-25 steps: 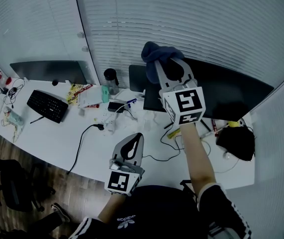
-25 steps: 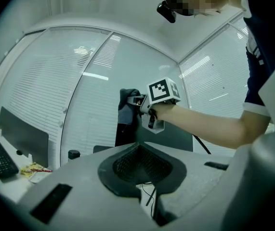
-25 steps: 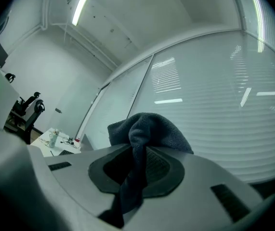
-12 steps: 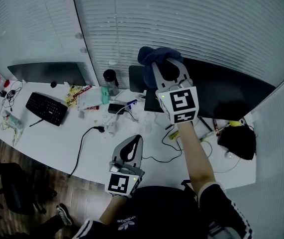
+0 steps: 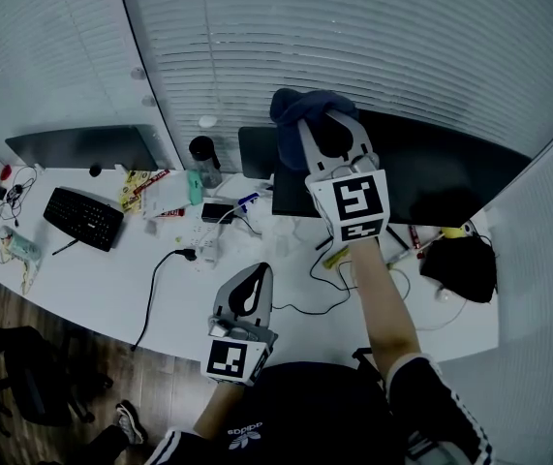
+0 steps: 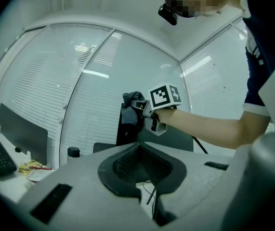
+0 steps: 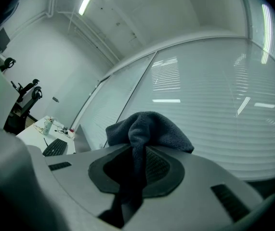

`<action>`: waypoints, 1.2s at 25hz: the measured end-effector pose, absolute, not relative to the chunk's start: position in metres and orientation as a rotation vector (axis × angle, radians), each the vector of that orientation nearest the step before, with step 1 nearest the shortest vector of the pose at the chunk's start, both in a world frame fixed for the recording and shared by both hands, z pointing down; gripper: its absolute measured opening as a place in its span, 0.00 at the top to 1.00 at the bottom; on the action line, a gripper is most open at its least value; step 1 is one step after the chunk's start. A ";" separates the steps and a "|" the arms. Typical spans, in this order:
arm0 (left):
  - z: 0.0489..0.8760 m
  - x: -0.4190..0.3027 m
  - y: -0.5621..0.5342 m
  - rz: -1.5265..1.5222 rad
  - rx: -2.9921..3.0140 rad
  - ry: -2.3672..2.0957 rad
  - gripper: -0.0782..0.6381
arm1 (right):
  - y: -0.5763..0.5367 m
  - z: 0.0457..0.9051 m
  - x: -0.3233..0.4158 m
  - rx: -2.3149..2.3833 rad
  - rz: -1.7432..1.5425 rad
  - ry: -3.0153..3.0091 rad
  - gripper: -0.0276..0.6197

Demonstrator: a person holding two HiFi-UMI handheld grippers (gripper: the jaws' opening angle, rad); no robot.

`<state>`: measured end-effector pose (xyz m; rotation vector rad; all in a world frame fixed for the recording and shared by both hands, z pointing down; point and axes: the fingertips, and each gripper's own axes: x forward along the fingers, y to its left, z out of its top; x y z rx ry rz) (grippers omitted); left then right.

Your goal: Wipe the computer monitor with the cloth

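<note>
A dark blue cloth (image 5: 300, 108) is bunched at the top left corner of the wide black computer monitor (image 5: 441, 168). My right gripper (image 5: 322, 129) is raised there and shut on the cloth. In the right gripper view the cloth (image 7: 147, 126) bulges above the jaws and hangs down between them at my right gripper (image 7: 131, 179). My left gripper (image 5: 255, 277) hangs low over the desk's near edge, shut and with nothing in it. The left gripper view looks over my left gripper (image 6: 146, 194) toward the cloth (image 6: 129, 109) and the monitor (image 6: 176, 137).
The long white desk (image 5: 111, 279) carries a black keyboard (image 5: 83, 217), a second dark monitor (image 5: 77, 147), a black cup (image 5: 201, 151), packets, cables and a black bag (image 5: 460, 267). Window blinds (image 5: 353, 37) stand behind the monitors. An office chair (image 5: 10, 366) is at lower left.
The head view has drifted a little to the right. My right gripper stays shut on the cloth at the monitor's top left corner, and my left gripper has barely moved.
</note>
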<state>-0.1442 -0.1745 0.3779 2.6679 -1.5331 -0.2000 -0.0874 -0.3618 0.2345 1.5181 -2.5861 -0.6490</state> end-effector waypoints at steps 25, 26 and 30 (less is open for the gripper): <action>0.379 -0.027 -0.165 -0.135 2.721 -1.435 0.88 | -0.352 0.228 0.065 1.661 -0.649 -2.514 0.88; 0.381 -0.022 -0.164 -0.122 2.722 -1.433 0.88 | -0.352 0.227 0.072 1.667 -0.648 -2.512 0.88; 0.384 -0.001 -0.162 -0.070 2.723 -1.427 0.88 | -0.351 0.227 0.101 1.691 -0.663 -2.494 0.88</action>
